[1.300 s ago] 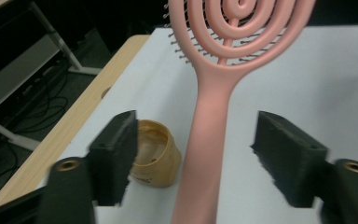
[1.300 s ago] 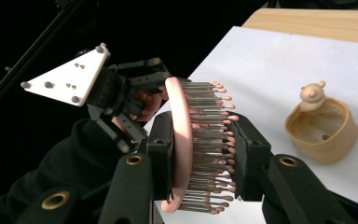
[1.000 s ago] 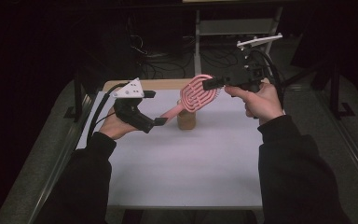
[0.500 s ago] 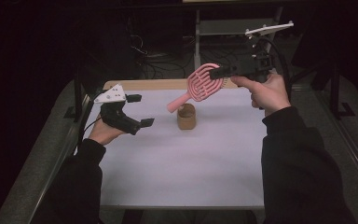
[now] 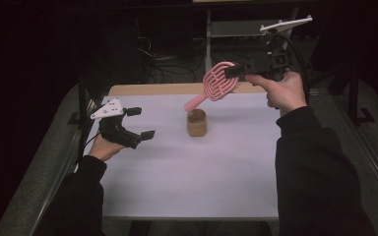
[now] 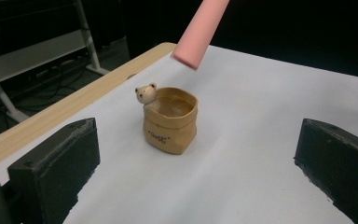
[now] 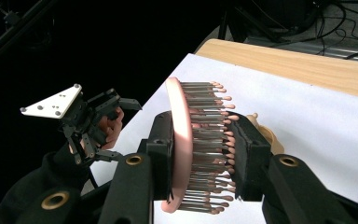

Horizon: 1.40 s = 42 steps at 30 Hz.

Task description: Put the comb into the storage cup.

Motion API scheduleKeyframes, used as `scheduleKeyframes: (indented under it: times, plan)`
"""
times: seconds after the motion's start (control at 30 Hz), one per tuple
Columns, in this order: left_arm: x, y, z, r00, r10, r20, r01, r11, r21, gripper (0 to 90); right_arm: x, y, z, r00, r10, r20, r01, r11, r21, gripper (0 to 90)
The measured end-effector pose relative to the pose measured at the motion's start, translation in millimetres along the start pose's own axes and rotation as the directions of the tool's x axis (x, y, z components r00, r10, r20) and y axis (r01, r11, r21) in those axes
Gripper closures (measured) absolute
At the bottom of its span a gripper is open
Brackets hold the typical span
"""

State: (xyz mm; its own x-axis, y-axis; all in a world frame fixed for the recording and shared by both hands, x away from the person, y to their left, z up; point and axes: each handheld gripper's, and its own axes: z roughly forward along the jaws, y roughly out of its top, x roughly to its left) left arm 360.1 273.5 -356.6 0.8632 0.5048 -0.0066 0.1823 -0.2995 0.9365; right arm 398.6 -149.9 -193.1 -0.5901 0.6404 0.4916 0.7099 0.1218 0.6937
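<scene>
Your right gripper (image 5: 232, 72) is clamped on the head of the pink plastic hairbrush (image 5: 216, 84): in the right gripper view one jaw presses the flat back of the head and the other bears on the bristle tips (image 7: 214, 140). You hold the brush in the air near the far edge of the white-covered worktop (image 5: 187, 182), its handle slanting down toward the small tan ceramic pot shaped like a paper bag with a bear's head on its rim (image 5: 197, 123); the handle's end hangs just above the pot, not inside it. The pot stands upright toward the far edge, about midway between the left and right edges. Your left gripper (image 5: 141, 123) hovers near the left edge with its jaws spread wide and nothing between them, aimed at the pot (image 6: 170, 119).
</scene>
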Motion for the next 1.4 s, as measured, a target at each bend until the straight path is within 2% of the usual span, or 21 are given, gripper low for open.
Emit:
scheduleKeyframes:
  times: [0.23,0.73,1.07,1.13,1.4]
  plan:
    - [3.5,-11.1,-8.1,0.9996,-0.018,-0.023,0.017,0.9996,-0.022,0.0,-4.6,1.5,-2.4,0.9998,0.01,0.015,-0.01,1.0,0.003,63.5]
    - [6.2,-31.2,-17.8,0.9985,-0.039,-0.039,0.037,0.9985,-0.04,0.0,-18.4,0.9,-3.0,0.9973,0.04,0.061,-0.04,0.999,0.008,63.5]
    - [7.5,-47.4,-26.2,0.9965,-0.065,-0.052,0.063,0.9968,-0.049,0.0,-27.9,-2.1,5.5,0.9956,0.054,0.077,-0.056,0.998,0.026,63.5]
    - [8.6,-51.1,-26.2,0.9963,-0.079,-0.036,0.077,0.9964,-0.033,0.0,-30.0,-2.5,8.2,0.9953,0.055,0.079,-0.058,0.998,0.033,63.5]
    - [5.7,-59.4,-26.4,0.9958,-0.082,-0.041,0.08,0.9955,-0.051,0.0,-36.4,-2.4,15.6,0.994,0.063,0.09,-0.067,0.997,0.037,63.5]
